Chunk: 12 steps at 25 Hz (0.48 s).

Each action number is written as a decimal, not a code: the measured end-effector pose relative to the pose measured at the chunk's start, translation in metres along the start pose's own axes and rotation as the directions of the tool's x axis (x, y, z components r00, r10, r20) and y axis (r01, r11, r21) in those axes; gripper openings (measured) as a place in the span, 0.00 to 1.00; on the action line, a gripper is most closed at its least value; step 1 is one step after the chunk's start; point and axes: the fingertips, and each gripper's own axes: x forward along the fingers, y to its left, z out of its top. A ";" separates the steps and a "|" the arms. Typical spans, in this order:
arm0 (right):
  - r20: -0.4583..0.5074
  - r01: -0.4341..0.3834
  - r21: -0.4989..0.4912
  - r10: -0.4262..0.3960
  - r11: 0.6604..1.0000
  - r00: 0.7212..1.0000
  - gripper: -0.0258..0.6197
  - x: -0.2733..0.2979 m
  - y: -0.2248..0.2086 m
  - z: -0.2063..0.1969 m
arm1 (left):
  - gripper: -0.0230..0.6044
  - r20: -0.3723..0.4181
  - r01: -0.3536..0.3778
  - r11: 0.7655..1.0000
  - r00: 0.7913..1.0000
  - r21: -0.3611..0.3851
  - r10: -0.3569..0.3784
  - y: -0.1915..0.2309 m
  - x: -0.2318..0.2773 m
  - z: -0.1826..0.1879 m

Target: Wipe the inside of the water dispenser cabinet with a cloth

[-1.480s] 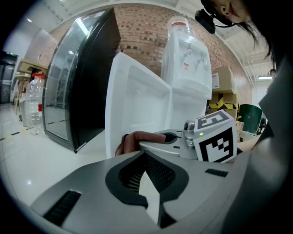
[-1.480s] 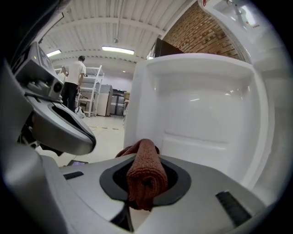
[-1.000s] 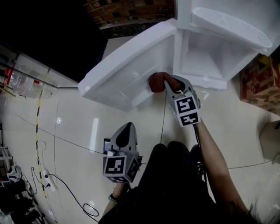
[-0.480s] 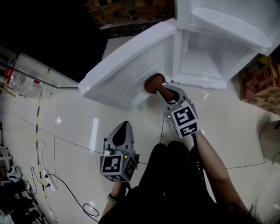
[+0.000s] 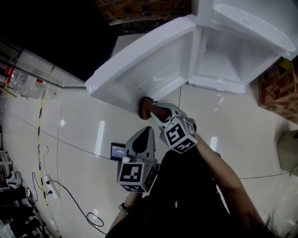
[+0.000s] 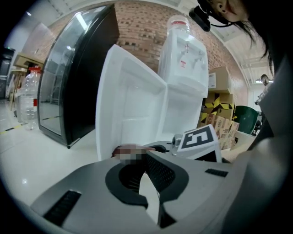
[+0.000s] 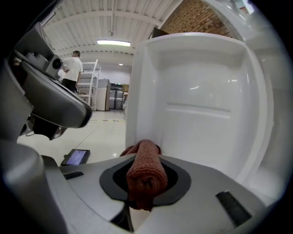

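1. Glossy pale floor [image 5: 79, 139] is spread under everything, with a brick wall [image 5: 139, 11] seen at the far side and cardboard boxes [image 5: 279, 88] stacked at the right.
2. A white water dispenser [image 5: 247, 28] is stood at the far right. Its cabinet [image 5: 223, 65] is laid open, and the door [image 5: 149, 65] is swung out to the left.
3. A reddish-brown cloth [image 5: 145, 107] is clamped, rolled, between the jaws of the right gripper [image 5: 156, 111]. Its far end is held against the door's lower rim, at the edge away from the hinge.
4. The left gripper [image 5: 146, 132] is held nearer, just beside the right one and off the door. Its jaws are drawn together at the tips, and nothing is gripped between them.
5. A small lit screen [image 5: 118, 151] is laid on the floor to the near left of the door, and a cable [image 5: 70, 200] is trailed farther left.
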 end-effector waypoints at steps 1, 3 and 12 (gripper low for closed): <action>-0.011 0.021 -0.007 -0.021 1.000 1.000 0.16 0.002 -0.009 -0.003 | 0.01 0.001 0.011 1.000 1.000 0.004 -0.011 -0.004 0.001 0.001; -0.026 0.076 -0.004 -0.076 0.997 0.997 0.16 0.002 -0.032 -0.008 | 0.01 0.004 0.025 1.000 1.000 0.010 -0.025 -0.008 0.003 0.002; -0.070 0.372 0.083 -0.367 0.924 0.928 0.16 -0.055 -0.151 -0.025 | 0.01 -0.022 0.058 0.998 0.998 0.010 -0.058 -0.018 0.007 -0.004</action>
